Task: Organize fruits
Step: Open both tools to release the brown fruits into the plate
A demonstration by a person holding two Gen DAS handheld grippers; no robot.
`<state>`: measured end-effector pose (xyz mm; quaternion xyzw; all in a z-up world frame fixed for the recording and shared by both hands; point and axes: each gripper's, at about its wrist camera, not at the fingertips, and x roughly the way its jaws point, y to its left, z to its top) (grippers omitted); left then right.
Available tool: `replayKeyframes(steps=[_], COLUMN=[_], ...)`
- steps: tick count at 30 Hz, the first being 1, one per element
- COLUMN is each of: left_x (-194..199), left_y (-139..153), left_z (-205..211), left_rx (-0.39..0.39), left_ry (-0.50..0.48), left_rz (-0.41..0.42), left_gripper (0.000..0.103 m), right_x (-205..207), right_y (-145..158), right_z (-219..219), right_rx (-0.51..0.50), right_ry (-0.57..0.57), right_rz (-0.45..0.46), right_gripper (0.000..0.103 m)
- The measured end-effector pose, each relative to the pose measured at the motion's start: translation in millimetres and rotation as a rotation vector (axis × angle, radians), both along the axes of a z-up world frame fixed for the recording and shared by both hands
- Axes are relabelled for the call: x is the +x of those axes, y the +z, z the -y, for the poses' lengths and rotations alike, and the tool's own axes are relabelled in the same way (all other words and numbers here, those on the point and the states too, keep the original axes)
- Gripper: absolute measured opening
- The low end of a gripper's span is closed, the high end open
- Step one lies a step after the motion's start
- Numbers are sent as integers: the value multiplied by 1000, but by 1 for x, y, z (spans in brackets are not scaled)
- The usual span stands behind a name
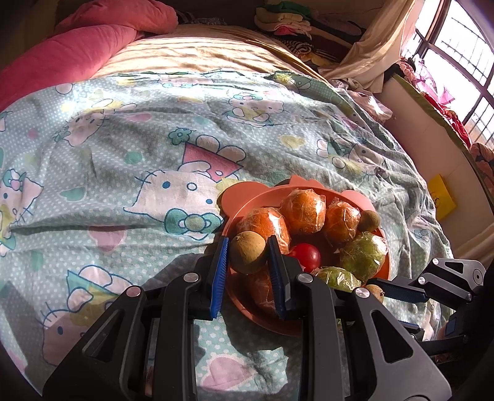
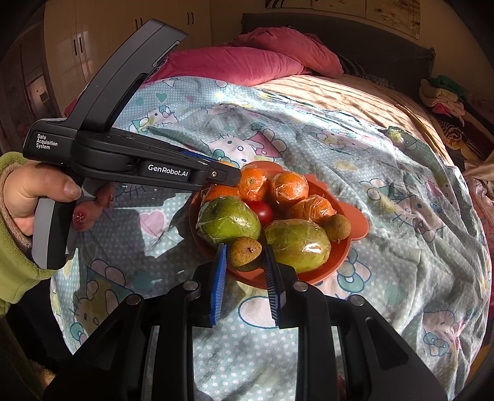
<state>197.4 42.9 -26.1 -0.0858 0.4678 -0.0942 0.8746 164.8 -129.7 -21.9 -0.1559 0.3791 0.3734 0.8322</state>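
An orange bowl [image 1: 247, 197] [image 2: 345, 256] on the bed holds several plastic-wrapped oranges [image 1: 304, 211] [image 2: 290, 188], two wrapped green fruits [image 1: 364, 254] [image 2: 296, 243], a red tomato [image 1: 307, 256] [image 2: 262, 211] and small brown longans [image 1: 369, 220] [image 2: 338, 226]. My left gripper [image 1: 248, 253] is shut on a brown longan [image 1: 248, 253] over the bowl's near rim. My right gripper [image 2: 245, 251] is shut on another brown longan [image 2: 245, 251] at the bowl's near edge. The left gripper's body [image 2: 166, 169] reaches in from the left in the right wrist view.
The bowl sits on a Hello Kitty blanket [image 1: 139, 172] [image 2: 386, 172]. A pink quilt [image 1: 77, 55] [image 2: 247, 61] lies at the head of the bed. Folded clothes [image 1: 284, 18] [image 2: 444, 95] are piled at the far side. A window [image 1: 463, 61] is at the right.
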Motion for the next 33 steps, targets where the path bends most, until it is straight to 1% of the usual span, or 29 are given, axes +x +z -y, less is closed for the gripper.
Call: replayKeyframes(steps=[4, 14, 20, 33], left_x=[0, 0, 0, 0], left_y=[0, 0, 0, 0], left_z=[0, 0, 0, -1], left_rx=[-1, -2, -5, 3], left_ry=[0, 1, 1, 7], left_rz=[0, 0, 2, 2], left_gripper=[18, 18, 18, 21], right_x=[-1, -1, -2, -5], right_y=[-1, -2, -2, 6], right_z=[-1, -1, -1, 4], right_rx=[-8, 1, 3, 19], right_ry=[-6, -6, 1, -8], right_rz=[13, 4, 4, 6], right_gripper=[23, 24, 29, 34])
